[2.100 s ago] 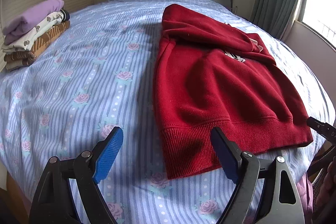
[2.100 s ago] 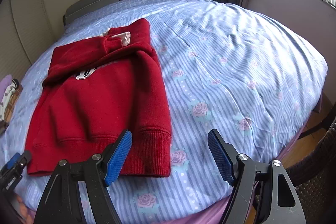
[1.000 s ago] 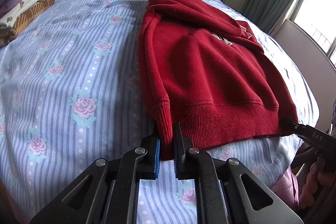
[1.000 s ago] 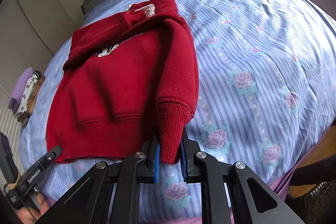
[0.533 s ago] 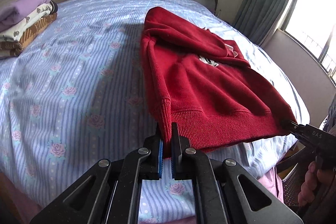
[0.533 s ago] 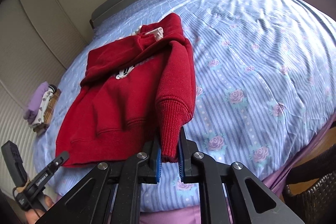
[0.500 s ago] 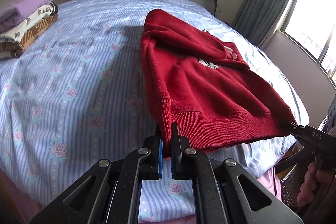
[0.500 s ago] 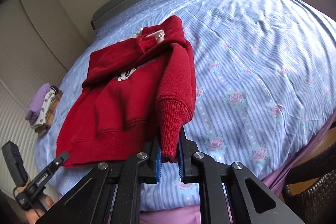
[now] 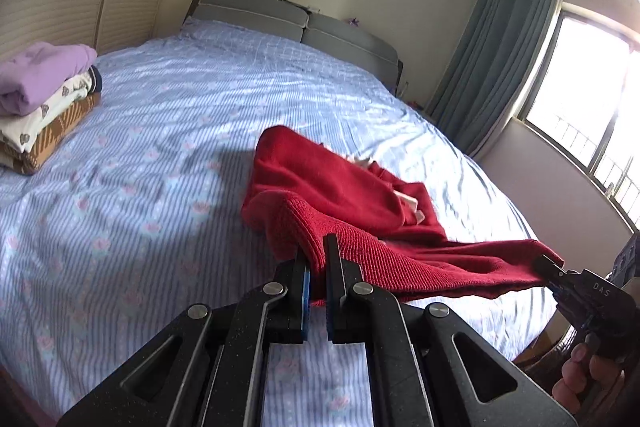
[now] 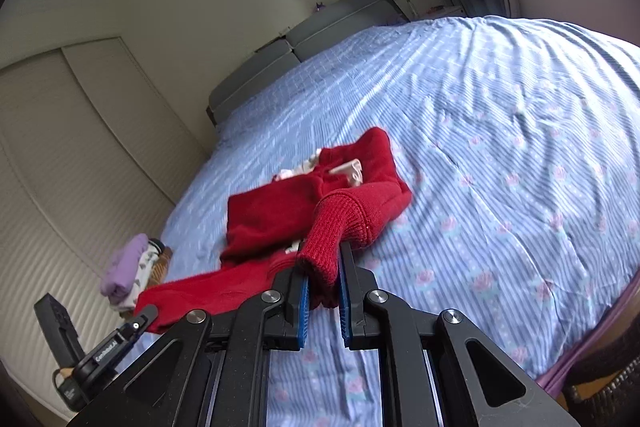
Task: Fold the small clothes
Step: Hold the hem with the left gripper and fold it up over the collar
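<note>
A red sweatshirt (image 9: 340,187) lies on a blue striped floral bed (image 9: 140,187). Its ribbed hem is lifted off the bed and stretched between both grippers; its upper part with white trim still rests on the sheet. My left gripper (image 9: 316,267) is shut on the left hem corner. My right gripper (image 10: 320,291) is shut on the right hem corner and cuff (image 10: 324,247). The right gripper shows at the far right of the left wrist view (image 9: 552,267), and the left gripper shows at the lower left of the right wrist view (image 10: 140,319).
A stack of folded clothes (image 9: 40,99) with a purple piece on top sits at the bed's left edge, also in the right wrist view (image 10: 132,271). A grey headboard (image 9: 296,23) stands at the far end. Curtain and window (image 9: 580,87) are on the right.
Both grippers, shut on the hem corners, have risen and moved toward the headboard. The sweatshirt's lower half has lifted off the bed and bunches over its upper half.
</note>
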{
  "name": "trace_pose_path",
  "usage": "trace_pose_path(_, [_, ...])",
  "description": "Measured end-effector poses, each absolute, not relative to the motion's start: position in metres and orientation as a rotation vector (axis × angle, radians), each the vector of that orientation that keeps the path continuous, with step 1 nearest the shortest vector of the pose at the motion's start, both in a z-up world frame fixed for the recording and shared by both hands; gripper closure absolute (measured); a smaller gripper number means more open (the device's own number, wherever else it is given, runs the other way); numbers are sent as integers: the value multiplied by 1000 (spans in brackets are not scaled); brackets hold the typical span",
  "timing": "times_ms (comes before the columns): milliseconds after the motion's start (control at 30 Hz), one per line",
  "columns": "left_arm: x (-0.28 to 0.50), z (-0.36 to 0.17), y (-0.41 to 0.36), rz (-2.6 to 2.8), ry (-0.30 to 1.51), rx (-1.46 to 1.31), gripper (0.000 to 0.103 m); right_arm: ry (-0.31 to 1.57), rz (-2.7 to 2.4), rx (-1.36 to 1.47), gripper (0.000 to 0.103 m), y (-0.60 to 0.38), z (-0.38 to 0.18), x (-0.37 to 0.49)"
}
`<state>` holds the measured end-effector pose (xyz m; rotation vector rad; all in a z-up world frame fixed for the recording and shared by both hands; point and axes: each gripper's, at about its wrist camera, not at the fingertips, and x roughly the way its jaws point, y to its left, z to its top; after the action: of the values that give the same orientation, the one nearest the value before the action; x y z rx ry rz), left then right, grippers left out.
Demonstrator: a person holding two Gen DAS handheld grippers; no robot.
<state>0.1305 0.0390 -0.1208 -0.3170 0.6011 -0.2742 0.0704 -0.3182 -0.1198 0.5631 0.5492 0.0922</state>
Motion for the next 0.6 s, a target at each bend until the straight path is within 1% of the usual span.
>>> trace_pose_path(300, [223,-90,29,-274,503,-348,96,451,91,591,91,-329,-90,159])
trace_pose_path(500, [291,-88,18,-276,482,-359,96,427,54,587,91,-338,-87,226])
trace_pose_path(600, [325,-95,11,-275,499,-353,95,428,35,587,91,-346,-91,259])
